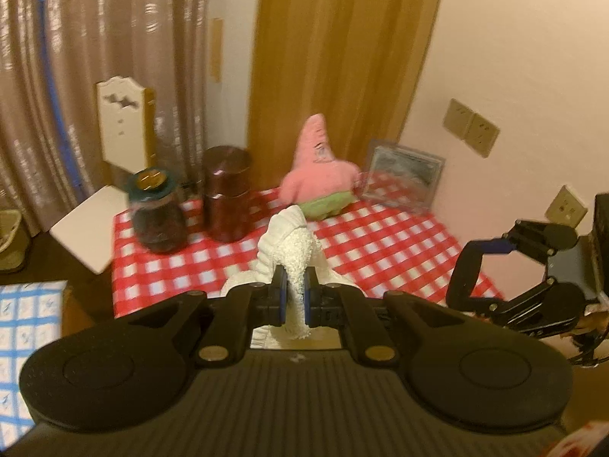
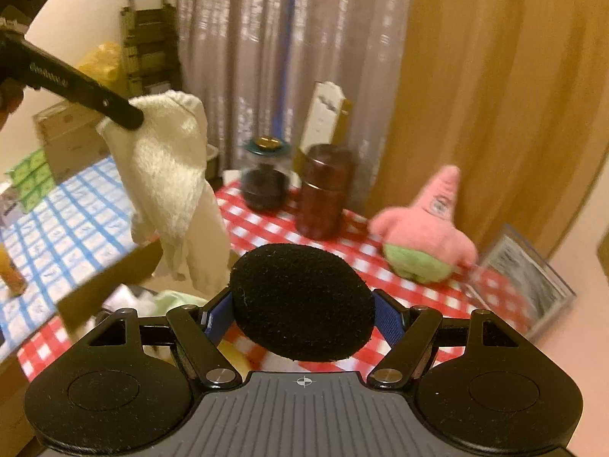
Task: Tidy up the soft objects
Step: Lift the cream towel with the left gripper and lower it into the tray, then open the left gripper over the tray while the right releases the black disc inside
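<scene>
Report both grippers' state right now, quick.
Left gripper: shut on the white sock, which hangs from its pads, lifted off the table.
Right gripper: shut on the black foam ball, jaws spread wide around it.

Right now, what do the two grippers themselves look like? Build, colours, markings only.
Both match. The left gripper is black plastic, with two angled link arms on brass-coloured pivot pins, two round black housings and a ribbed grey base with a small mark at its centre. Its fingers carry blue pads. The right gripper has the same build, with a crosshair mark on its base. No cables show.
</scene>
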Motion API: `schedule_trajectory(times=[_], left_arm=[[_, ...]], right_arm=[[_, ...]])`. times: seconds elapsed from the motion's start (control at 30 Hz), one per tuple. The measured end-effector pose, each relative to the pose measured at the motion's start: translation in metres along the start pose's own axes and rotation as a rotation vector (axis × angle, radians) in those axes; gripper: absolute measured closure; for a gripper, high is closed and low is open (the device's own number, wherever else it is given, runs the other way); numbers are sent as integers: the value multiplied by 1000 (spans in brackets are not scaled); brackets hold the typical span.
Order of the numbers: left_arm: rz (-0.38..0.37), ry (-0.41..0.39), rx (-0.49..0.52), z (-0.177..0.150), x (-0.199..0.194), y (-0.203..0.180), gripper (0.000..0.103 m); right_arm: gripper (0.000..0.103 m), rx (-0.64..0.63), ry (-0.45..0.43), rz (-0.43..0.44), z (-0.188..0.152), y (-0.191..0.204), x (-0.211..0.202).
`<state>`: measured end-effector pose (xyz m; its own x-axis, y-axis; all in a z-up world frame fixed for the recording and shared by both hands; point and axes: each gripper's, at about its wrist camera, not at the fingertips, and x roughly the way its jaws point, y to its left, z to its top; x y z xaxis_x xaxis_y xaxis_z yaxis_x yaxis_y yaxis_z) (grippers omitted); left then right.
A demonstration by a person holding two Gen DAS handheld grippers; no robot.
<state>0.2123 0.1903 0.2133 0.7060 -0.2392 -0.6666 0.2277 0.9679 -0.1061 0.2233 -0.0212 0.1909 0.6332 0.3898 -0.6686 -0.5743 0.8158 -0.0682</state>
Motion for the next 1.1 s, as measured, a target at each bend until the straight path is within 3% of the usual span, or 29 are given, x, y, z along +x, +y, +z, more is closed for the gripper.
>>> schedule_trajectory(times=[0.17, 0.47, 0.7, 0.9, 1.0, 1.07, 1.1], left_arm=[[44, 50, -26, -38, 8, 29, 96], [99, 150, -97, -113, 73, 77, 96], [84, 196, -159, -147, 121, 99, 96], [86, 253, -140, -170, 163, 100, 95], [66, 235, -155, -175, 164, 102, 89], [63, 215, -164, -176, 156, 104, 67], [61, 203, -170, -177, 150, 105, 63]], right_arm=[[28, -24, -11, 58, 14, 36, 16], [28, -66, 38, 138, 18, 91, 80], [28, -68, 101, 149, 16, 114, 137], [28, -71, 154, 156, 12, 127, 176], [28, -66, 171, 157, 11, 129, 189], [28, -60, 177, 163, 12, 131, 194], [28, -58, 178, 167, 11, 131, 196]])
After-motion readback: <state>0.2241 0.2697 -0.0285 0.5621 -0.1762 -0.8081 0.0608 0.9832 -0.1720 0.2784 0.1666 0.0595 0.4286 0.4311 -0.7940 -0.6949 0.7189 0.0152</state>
